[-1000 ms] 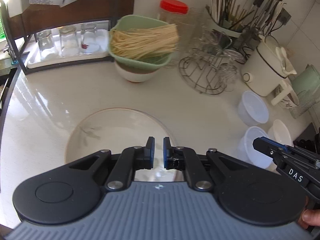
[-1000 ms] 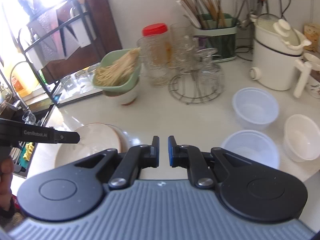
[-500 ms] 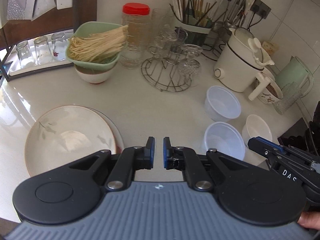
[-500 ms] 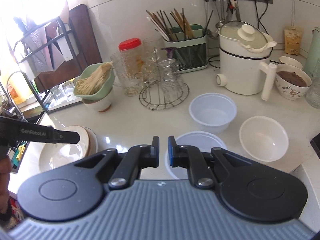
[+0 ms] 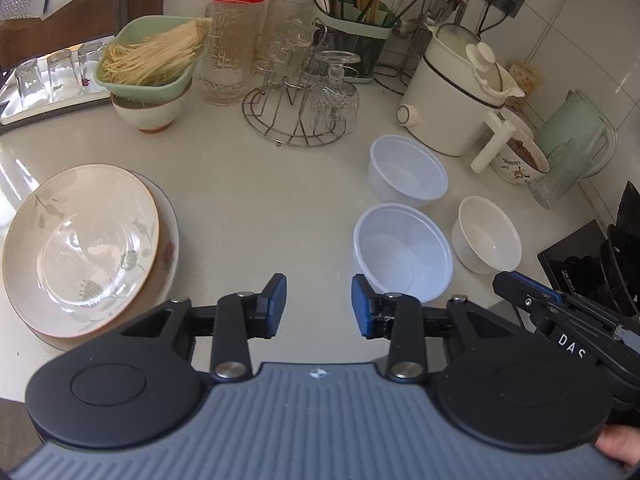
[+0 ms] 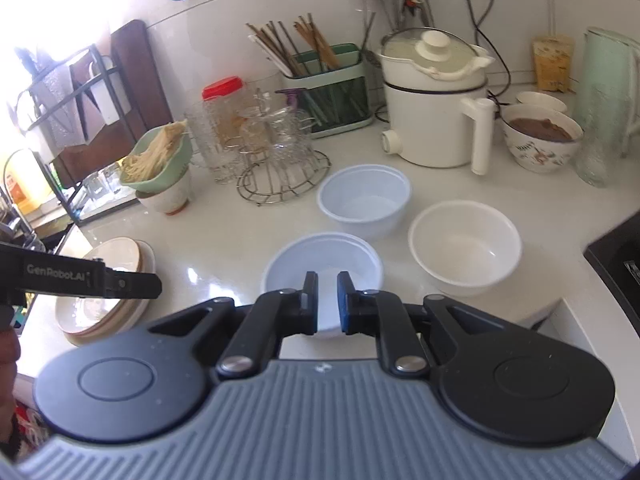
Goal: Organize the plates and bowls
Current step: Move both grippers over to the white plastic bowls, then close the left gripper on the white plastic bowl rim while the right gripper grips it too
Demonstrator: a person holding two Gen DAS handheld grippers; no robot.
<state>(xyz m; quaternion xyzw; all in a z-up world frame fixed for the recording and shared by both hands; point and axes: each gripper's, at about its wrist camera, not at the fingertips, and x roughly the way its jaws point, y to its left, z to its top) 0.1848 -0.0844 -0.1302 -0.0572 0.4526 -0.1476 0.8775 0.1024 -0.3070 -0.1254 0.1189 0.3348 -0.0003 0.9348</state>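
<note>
Plates (image 5: 80,248), stacked at the left of the counter (image 5: 260,184) in the left wrist view, lie well apart from three empty bowls on the right; we see the left gripper (image 5: 318,306), whose jaws have just been opening, parted over bare counter beside the nearest plastic bowl (image 5: 402,252), holding nothing, presumably readied for its rim. In the right wrist view, the right gripper (image 6: 327,302) hangs nearly closed and empty above that bowl, hiding its near rim. We cannot count the plates.
</note>
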